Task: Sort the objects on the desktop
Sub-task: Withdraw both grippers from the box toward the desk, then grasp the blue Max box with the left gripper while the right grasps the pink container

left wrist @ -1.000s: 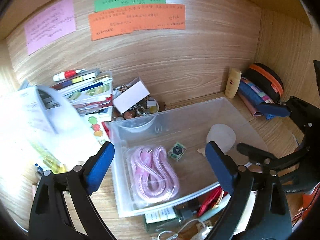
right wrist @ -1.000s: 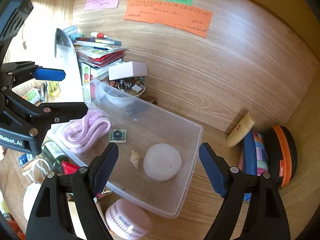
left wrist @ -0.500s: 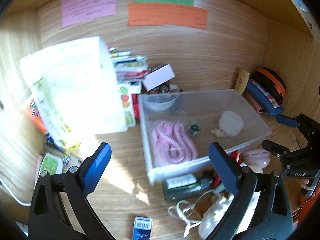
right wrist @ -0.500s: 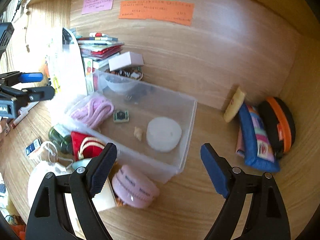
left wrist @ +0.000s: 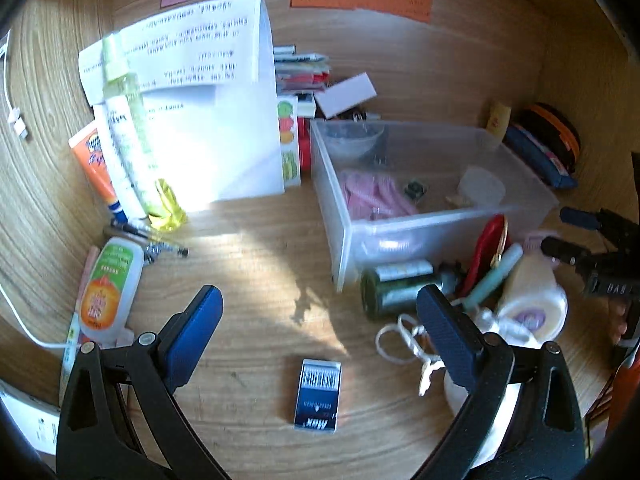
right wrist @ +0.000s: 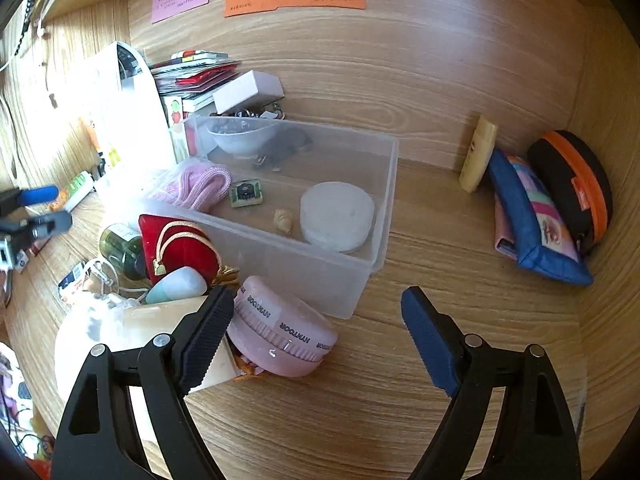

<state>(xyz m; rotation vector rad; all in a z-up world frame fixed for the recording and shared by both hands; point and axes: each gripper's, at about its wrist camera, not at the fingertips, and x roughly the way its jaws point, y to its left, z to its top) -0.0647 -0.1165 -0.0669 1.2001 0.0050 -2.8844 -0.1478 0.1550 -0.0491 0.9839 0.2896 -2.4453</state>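
Since a second ago both claws have pulled back from over the clear bin and dropped lower, so the clutter on the counter in front of the bin now shows. Left claw [left wrist: 320, 322] stands wide open, nothing between its pads. Right claw [right wrist: 318, 322] also wide open and empty.

Clear bin [right wrist: 376, 236] already holds the pink cord [right wrist: 202, 186], a white round pad [right wrist: 337, 216], a small chip card [right wrist: 245, 194] and a tiny shell. Unsorted items lie along its front wall on the counter [right wrist: 460, 280].

Key relation: the pink round case [right wrist: 280, 334] lies just beside the right claw's left pad, touching or nearly so, tilted on its edge; it sits off-centre to the left of the gap. The small blue box [left wrist: 318, 394] lies flat, centred below the left claw's gap, long axis pointing away from the camera. Likely each claw takes its own nearest item.
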